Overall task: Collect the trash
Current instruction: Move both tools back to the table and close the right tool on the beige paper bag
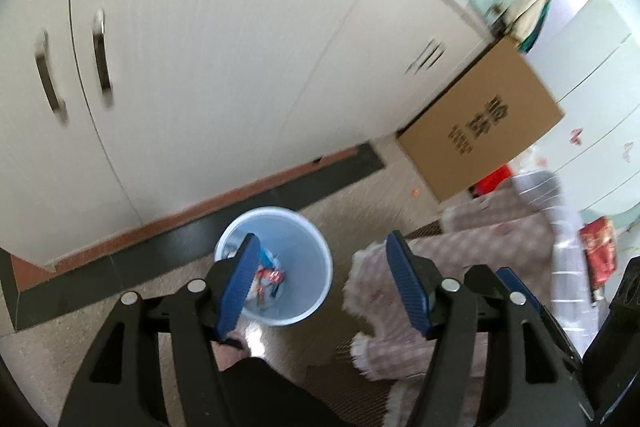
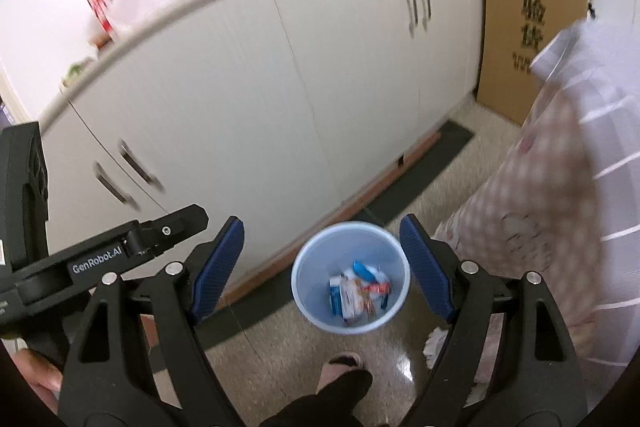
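Blue-padded fingers (image 1: 244, 279) of the left gripper (image 1: 320, 267) stand well apart with nothing between them, framing the view down to the floor. Right gripper (image 2: 322, 251) is likewise spread wide and empty, its pads either side of the pale blue bin (image 2: 351, 277) seen far below. That bin stands on the speckled floor (image 2: 288, 355) just in front of the white cabinet (image 2: 280, 87), and the trash (image 2: 358, 289) lies at its bottom: crumpled wrappers in white, blue and red, too blurred to name singly. In the left view one finger covers part of the bin's rim and some of the litter. A checked cloth (image 2: 540, 219) hangs at the right, cut off by the frame edge. A cardboard box (image 2: 528, 27) leans beyond the cabinet, its print smeared. Near the bottom, a dark trouser leg and a slippered foot (image 2: 344, 361) show only in part.
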A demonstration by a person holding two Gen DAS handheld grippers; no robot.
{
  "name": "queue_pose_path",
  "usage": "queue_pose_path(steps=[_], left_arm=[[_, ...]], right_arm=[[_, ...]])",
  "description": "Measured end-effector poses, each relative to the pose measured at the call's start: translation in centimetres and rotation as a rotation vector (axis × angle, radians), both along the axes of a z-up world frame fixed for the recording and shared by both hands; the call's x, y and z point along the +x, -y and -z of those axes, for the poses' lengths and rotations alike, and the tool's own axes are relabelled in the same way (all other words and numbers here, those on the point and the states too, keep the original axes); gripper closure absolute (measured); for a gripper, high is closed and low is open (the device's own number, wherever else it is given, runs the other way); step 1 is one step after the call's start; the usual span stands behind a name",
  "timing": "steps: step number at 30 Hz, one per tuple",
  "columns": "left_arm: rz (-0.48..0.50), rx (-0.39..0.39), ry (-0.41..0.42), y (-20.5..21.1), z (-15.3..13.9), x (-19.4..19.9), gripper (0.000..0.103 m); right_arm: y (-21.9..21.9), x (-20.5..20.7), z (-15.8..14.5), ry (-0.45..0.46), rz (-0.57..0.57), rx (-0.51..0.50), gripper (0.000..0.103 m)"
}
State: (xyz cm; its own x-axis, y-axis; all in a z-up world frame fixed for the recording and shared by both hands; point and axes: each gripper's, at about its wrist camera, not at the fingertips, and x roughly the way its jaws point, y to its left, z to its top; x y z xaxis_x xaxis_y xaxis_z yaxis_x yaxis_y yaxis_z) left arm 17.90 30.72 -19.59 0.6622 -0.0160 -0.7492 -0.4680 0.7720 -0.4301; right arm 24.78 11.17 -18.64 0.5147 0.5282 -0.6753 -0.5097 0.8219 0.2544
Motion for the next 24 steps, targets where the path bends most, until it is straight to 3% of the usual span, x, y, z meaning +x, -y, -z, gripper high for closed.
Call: queue_pose_path(steps=[7, 14, 19, 24], left_arm=[[0.059, 0.084, 0.150, 5.5, -7.6, -0.8, 0.030], [0.233, 0.184, 0.220, 15.9, -13.1, 2.0, 0.027], [0.413, 0.321, 0.227, 26.5, -14.9, 5.5, 0.025], [0.556, 0.409, 0.207, 36.2, -14.5, 8.8, 0.025]], right_arm=[[5.5, -2.1, -7.3, 0.114, 0.060, 0.096, 0.023], [15.8, -3.3, -12.7, 0.213, 0.252, 0.153, 0.023], [25.4, -3.4, -13.8, 0.272, 0.473, 0.122, 0.023], [35.1, -2.9, -12.7, 0.237, 0.655, 0.118, 0.021]])
